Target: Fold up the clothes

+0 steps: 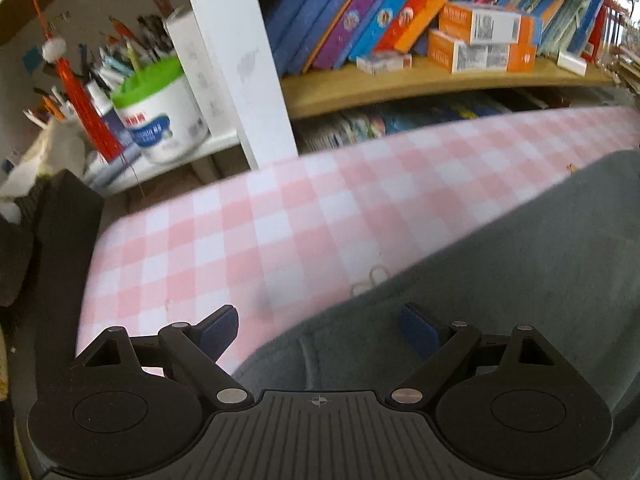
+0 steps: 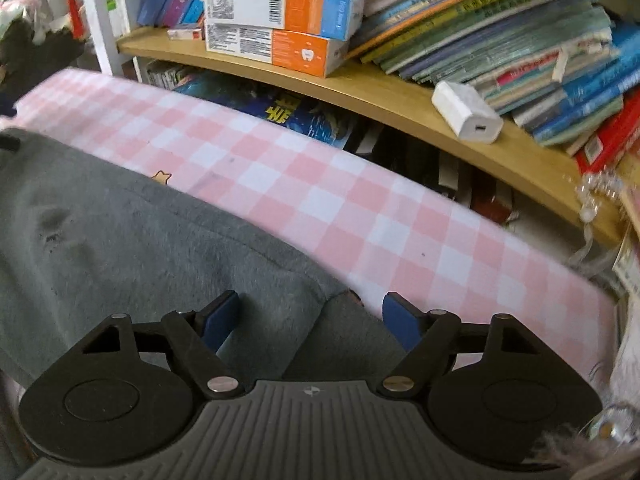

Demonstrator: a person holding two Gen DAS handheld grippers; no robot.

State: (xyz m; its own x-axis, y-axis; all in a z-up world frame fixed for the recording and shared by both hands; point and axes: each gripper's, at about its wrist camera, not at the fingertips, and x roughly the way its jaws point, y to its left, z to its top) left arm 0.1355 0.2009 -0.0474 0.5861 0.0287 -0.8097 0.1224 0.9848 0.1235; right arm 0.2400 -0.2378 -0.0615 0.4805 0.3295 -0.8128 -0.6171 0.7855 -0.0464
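Observation:
A grey garment (image 1: 520,272) lies flat on a pink-and-white checked table (image 1: 280,232). My left gripper (image 1: 320,332) is open, its blue pads spread over the garment's left corner, holding nothing. In the right wrist view the same grey garment (image 2: 140,240) covers the left and lower part of the checked table (image 2: 420,240). My right gripper (image 2: 312,320) is open over the garment's right edge, where a fold or seam shows between the pads. It holds nothing.
A wooden bookshelf (image 1: 400,84) with leaning books and orange boxes (image 1: 484,40) stands just behind the table. A white upright post (image 1: 244,60), a tub of pens (image 1: 156,108) and a red tassel are at the left. A white charger (image 2: 468,112) lies on the shelf (image 2: 400,96).

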